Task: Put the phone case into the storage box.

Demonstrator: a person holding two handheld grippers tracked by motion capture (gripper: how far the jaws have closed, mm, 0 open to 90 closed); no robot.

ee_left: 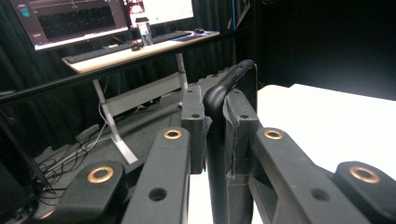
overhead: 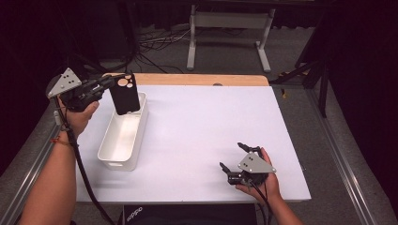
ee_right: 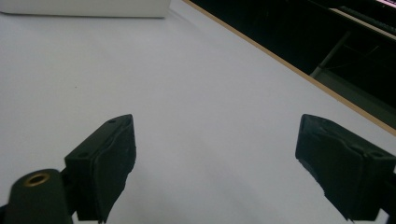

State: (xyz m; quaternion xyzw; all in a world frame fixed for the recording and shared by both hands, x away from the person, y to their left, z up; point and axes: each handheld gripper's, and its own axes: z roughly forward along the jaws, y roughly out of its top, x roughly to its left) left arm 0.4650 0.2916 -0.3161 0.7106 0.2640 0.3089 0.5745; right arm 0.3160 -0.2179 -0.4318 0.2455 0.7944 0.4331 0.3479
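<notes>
Now your left gripper (overhead: 111,82) is closed on the black phone case (overhead: 125,93), pinching it by its upper edge so that it hangs upright above the far end of the white bin (overhead: 109,149). In the left gripper view the pads (ee_left: 236,122) press on the thin rim of the case from both sides, and the case curves away above them.

I think the main risk is the hold itself. The grip is only on a narrow edge, and the case looks light and a little flexible, so it may swing or slip between the pads if you move the hand quickly. If you open the jaws while the case is not fully over the bin, it may hit the bin's wall and fall onto the white table (overhead: 202,136), or stay leaning on the rim.

The case is matt black, a rectangle with rounded corners, and it has a light patch with round camera holes at its top corner.

Your right gripper (overhead: 239,158) rests on the table near the front edge, well apart from the bin, with its jaws wide and nothing between them.
</notes>
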